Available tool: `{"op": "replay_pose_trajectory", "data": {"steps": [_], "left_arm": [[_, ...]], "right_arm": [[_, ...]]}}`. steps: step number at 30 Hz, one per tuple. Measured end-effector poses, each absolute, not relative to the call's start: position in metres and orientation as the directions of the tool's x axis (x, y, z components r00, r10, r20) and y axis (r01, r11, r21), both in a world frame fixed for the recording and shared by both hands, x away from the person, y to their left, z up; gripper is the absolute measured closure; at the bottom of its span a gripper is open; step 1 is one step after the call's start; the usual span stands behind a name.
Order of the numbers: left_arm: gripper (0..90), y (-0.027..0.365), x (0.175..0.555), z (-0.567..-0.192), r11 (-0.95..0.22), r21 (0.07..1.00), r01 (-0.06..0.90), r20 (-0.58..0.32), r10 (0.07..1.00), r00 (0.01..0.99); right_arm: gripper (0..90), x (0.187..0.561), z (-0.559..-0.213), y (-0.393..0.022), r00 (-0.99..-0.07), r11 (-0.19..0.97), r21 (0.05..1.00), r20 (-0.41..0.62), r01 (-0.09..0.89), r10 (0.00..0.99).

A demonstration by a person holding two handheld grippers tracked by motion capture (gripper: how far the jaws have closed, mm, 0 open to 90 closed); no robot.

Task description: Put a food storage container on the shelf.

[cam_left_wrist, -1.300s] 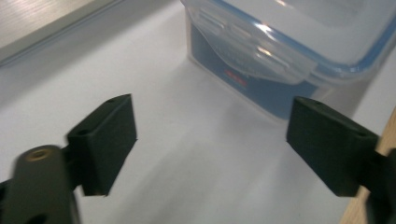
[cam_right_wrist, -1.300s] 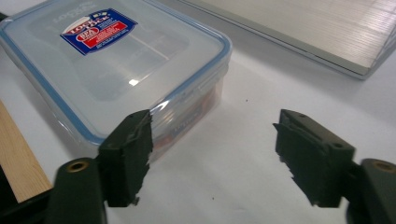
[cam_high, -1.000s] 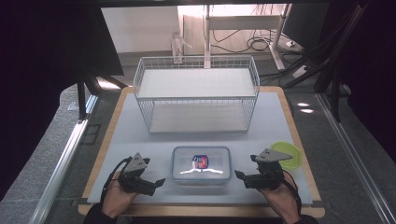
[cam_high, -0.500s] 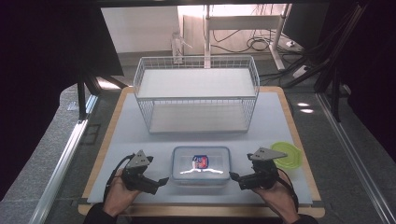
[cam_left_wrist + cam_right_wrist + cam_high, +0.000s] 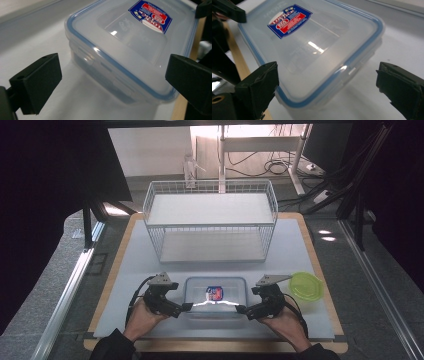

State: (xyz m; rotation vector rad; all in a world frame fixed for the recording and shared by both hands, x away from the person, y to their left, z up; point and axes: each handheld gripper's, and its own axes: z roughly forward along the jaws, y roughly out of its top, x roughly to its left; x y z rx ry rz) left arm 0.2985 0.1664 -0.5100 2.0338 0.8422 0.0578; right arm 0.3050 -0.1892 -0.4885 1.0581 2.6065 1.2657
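Now both spread wide: left hand-held gripper [image 5: 186,307] and right hand-held gripper [image 5: 241,309] flanking lidded container [image 5: 215,295] near desk [image 5: 320,270] front edge. Uneven squeeze could skid it; could pop the lid.

Clear lidded container [image 5: 130,50] at twelve o'clock on pale surface [image 5: 32,40], jaws wide either side of its corner.

High view looks down from above; both gripper views face the lidded container [image 5: 215,296] closely from opposite ends.
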Motion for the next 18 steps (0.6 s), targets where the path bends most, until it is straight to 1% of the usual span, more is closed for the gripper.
{"op": "replay_pose_trajectory", "data": {"steps": [1, 2, 3, 7, 9, 11, 14, 16, 17, 18], "left_arm": [[1.0, 0.166, 0.301, -0.51, -0.361, 0.758, 0.543, -0.279, 0.573, 0.77], [0.0, 0.164, 0.304, -0.512, -0.359, 0.747, 0.56, -0.306, 0.561, 0.769], [0.0, 0.164, 0.306, -0.513, -0.358, 0.744, 0.564, -0.318, 0.553, 0.77], [0.0, 0.16, 0.311, -0.521, -0.338, 0.735, 0.588, -0.391, 0.496, 0.775], [0.0, 0.16, 0.311, -0.524, -0.32, 0.734, 0.599, -0.414, 0.488, 0.768], [0.0, 0.161, 0.312, -0.526, -0.309, 0.726, 0.614, -0.438, 0.48, 0.76], [0.0, 0.16, 0.307, -0.525, -0.316, 0.717, 0.622, -0.439, 0.489, 0.754], [1.4, 0.159, 0.302, -0.522, -0.328, 0.718, 0.614, -0.419, 0.501, 0.757], [3.4, 0.159, 0.297, -0.519, -0.339, 0.718, 0.608, -0.403, 0.509, 0.76], [4.4, 0.159, 0.297, -0.519, -0.339, 0.718, 0.608, -0.403, 0.509, 0.76]], "right_arm": [[3.6, 0.306, -0.49, -0.189, -0.76, 0.427, 0.707, 0.241, 0.563, 0.604], [3.1, 0.311, -0.494, -0.187, -0.756, 0.413, 0.696, 0.289, 0.587, 0.588], [3.1, 0.311, -0.494, -0.187, -0.756, 0.413, 0.696, 0.289, 0.587, 0.588], [1.6, 0.319, -0.499, -0.182, -0.741, 0.398, 0.669, 0.355, 0.627, 0.571], [2.1, 0.321, -0.499, -0.182, -0.738, 0.395, 0.665, 0.366, 0.634, 0.567], [2.1, 0.324, -0.502, -0.183, -0.725, 0.385, 0.648, 0.406, 0.658, 0.556], [4.9, 0.324, -0.502, -0.183, -0.717, 0.382, 0.638, 0.417, 0.669, 0.558], [8.2, 0.321, -0.498, -0.184, -0.717, 0.388, 0.636, 0.408, 0.667, 0.565], [11.7, 0.317, -0.496, -0.185, -0.715, 0.39, 0.634, 0.403, 0.668, 0.571], [11.7, 0.317, -0.496, -0.185, -0.715, 0.39, 0.634, 0.403, 0.668, 0.571]]}}
